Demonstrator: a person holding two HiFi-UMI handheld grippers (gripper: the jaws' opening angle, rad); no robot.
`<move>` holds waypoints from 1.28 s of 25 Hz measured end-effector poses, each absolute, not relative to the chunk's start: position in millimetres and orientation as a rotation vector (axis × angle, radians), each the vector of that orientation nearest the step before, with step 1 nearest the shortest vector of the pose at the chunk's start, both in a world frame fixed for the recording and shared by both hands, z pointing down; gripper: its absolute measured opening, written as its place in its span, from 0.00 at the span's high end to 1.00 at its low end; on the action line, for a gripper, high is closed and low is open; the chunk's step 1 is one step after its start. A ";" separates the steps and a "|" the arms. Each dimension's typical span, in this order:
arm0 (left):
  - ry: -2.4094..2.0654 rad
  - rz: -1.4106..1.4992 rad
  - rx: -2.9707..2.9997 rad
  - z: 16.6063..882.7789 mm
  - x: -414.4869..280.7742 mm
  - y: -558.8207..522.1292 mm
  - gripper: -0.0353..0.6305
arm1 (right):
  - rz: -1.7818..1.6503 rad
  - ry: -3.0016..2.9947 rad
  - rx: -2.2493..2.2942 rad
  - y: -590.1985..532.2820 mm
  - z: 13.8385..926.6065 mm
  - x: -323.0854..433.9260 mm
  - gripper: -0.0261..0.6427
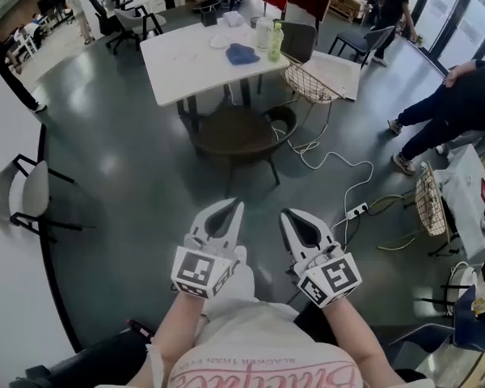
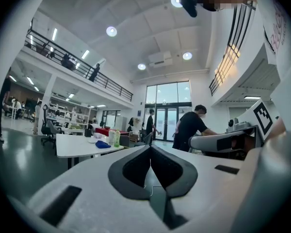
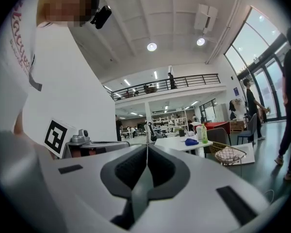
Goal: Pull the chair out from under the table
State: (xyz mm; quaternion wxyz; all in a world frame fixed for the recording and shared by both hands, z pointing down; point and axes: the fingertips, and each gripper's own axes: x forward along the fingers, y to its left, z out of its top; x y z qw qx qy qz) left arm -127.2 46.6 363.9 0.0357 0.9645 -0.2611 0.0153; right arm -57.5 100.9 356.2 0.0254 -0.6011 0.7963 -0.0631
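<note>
The dark brown round chair point(image 1: 238, 132) stands at the near edge of the white table point(image 1: 186, 67), its seat partly tucked under the top. My left gripper point(image 1: 238, 206) and right gripper point(image 1: 285, 215) are held side by side well short of the chair, over the grey floor, both pointing toward it. Both are shut with nothing between their jaws. In the left gripper view the shut left gripper point(image 2: 149, 147) faces the table point(image 2: 77, 147). The right gripper view shows the shut right gripper point(image 3: 146, 147) and the table point(image 3: 177, 143) far ahead.
A blue cloth point(image 1: 242, 53), a green bottle point(image 1: 276, 43) and cups lie on the table. A wire chair point(image 1: 311, 83) stands at its right. A white cable and power strip point(image 1: 356, 211) cross the floor to the right. A grey chair point(image 1: 28, 192) stands at left; a person point(image 1: 461, 103) bends at right.
</note>
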 end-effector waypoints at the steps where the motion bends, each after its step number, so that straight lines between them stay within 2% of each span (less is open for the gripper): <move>1: -0.799 0.050 2.957 365.5 -121.2 31.8 0.94 | -0.193 2.463 -1.862 86.3 355.7 -50.7 0.95; 7: -0.722 0.147 2.983 382.4 -81.4 -49.2 0.94 | -0.191 2.497 -1.848 -4.7 360.1 -18.1 0.95; 18: -0.691 0.402 2.880 447.2 -26.9 -147.9 0.94 | -0.408 2.607 -1.844 -111.7 425.9 41.6 0.95; 19: -0.706 0.419 2.849 454.7 -21.7 -155.1 0.92 | -0.432 2.610 -1.845 -119.2 432.9 50.7 0.95; 22: -0.761 0.475 2.749 479.1 -4.7 -178.1 0.75 | -0.530 2.614 -1.831 -143.7 455.8 80.1 0.95; 23: -0.790 0.491 2.720 486.1 1.4 -185.9 0.74 | -0.575 2.620 -1.811 -152.1 463.4 90.0 0.92; 25: -0.872 0.513 2.658 497.5 12.4 -199.7 0.74 | -0.667 2.641 -1.759 -167.6 476.6 109.6 0.73; 32: -1.232 0.520 2.292 548.6 16.4 -238.1 0.74 | -0.930 2.646 -1.768 -217.5 532.3 184.1 0.71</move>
